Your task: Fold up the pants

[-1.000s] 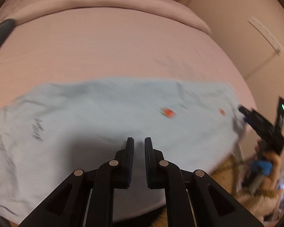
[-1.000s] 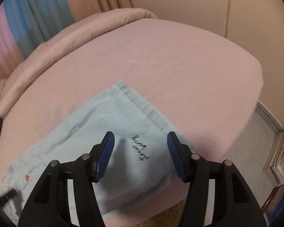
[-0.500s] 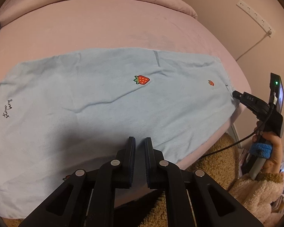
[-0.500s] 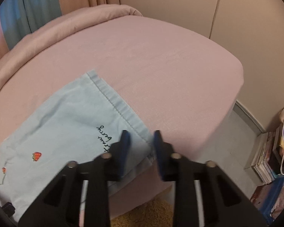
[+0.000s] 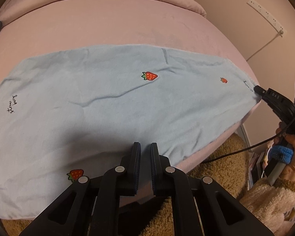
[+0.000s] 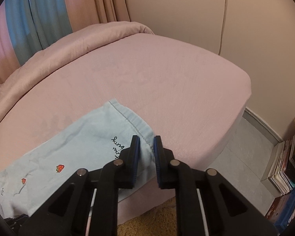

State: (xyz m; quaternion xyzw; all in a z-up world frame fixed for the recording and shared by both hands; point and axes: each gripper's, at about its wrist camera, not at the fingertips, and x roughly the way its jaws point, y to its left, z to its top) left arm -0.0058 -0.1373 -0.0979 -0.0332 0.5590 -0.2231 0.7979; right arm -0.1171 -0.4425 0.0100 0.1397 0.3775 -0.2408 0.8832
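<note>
Light blue pants (image 5: 112,102) with red strawberry prints lie flat across a pink bed (image 5: 116,27), folded lengthwise. My left gripper (image 5: 145,147) is shut with nothing between its pads, above the near edge of the pants. My right gripper (image 6: 146,141) is closed on the near corner of the pants' hem (image 6: 145,137), by the "strawberry" lettering. In the left wrist view the right gripper (image 5: 258,89) touches the far right hem corner.
A folded pink duvet (image 6: 74,41) lies along the bed's far side. A brown fuzzy rug (image 5: 222,161) is on the floor by the bed. Stacked magazines (image 6: 285,169) stand against the wall. A power strip (image 5: 265,13) hangs on the wall.
My right gripper has closed from wide open onto the hem corner. My left gripper has pulled back and up, staying shut, so more of the pants shows.
</note>
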